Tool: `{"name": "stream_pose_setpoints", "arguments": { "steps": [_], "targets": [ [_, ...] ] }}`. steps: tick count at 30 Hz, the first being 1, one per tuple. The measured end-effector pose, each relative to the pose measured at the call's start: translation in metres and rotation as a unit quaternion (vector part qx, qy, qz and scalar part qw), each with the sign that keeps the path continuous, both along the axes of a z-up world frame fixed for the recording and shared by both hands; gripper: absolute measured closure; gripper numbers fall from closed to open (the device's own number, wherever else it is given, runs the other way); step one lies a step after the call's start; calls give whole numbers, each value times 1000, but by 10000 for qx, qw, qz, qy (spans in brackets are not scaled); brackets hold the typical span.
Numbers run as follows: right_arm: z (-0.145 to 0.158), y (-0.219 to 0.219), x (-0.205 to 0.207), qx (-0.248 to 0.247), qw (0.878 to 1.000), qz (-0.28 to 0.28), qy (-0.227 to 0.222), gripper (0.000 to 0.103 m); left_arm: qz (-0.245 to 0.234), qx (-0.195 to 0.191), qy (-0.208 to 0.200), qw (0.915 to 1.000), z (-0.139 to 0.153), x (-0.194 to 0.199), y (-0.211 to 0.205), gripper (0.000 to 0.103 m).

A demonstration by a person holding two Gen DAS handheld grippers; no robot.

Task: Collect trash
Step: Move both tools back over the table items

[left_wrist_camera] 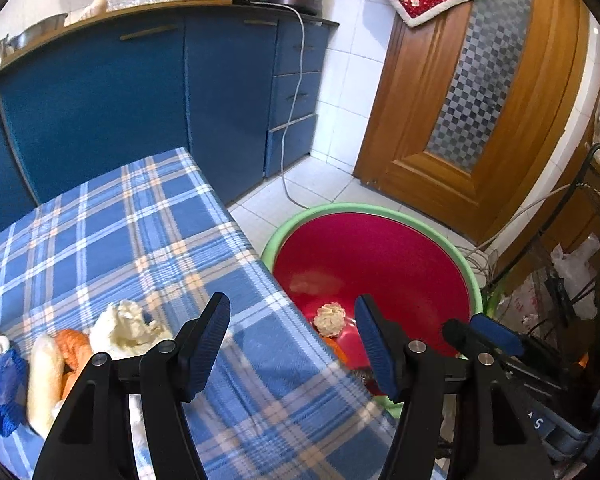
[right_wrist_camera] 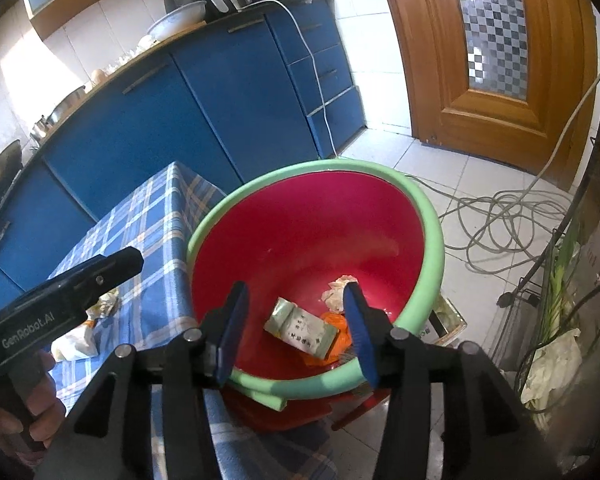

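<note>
My right gripper (right_wrist_camera: 296,330) hangs open and empty over the red basin (right_wrist_camera: 300,216); my left gripper (left_wrist_camera: 294,344), open too, holds nothing above the table (left_wrist_camera: 148,236) edge.

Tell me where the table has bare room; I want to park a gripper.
The checked tablecloth is bare from the cabinet-side edge to the basin side. The near left corner is crowded: crumpled paper, orange scrap, blue wrapper.

surface: plaid-clothed table (left_wrist_camera: 140,240) | on it: crumpled paper (left_wrist_camera: 128,326), orange scrap (left_wrist_camera: 74,346), blue scrap (left_wrist_camera: 4,392)
</note>
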State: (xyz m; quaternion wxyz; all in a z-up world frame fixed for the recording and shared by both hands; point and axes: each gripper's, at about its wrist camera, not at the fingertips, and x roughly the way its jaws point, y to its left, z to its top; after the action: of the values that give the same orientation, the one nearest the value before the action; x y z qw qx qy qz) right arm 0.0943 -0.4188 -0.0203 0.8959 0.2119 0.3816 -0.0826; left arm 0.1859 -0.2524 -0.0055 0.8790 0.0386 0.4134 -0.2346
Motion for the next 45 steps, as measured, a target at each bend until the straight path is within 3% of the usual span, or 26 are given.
{"name": "stream_pose_setpoints", "arguments": {
  "steps": [6,17,27,36,45],
  "targets": [
    [17,8,-11,18,9999,8,-156,52,-55,-284,158,9995,13,-14,16,37],
    [46,38,-30,22,9984,258,-505,52,300,-255,-88,9992,38,-45,62,37],
    [46,77,-28,116,9961,720,-498,50,874,-30,-259,9958,43,-65,122,37],
    [42,116,-17,85,9928,1139,-370,48,1436,76,-279,9892,38,-66,178,37],
    [37,145,0,34,9902,1377,-240,48,2190,204,-228,9752,25,-53,237,37]
  ]
}}
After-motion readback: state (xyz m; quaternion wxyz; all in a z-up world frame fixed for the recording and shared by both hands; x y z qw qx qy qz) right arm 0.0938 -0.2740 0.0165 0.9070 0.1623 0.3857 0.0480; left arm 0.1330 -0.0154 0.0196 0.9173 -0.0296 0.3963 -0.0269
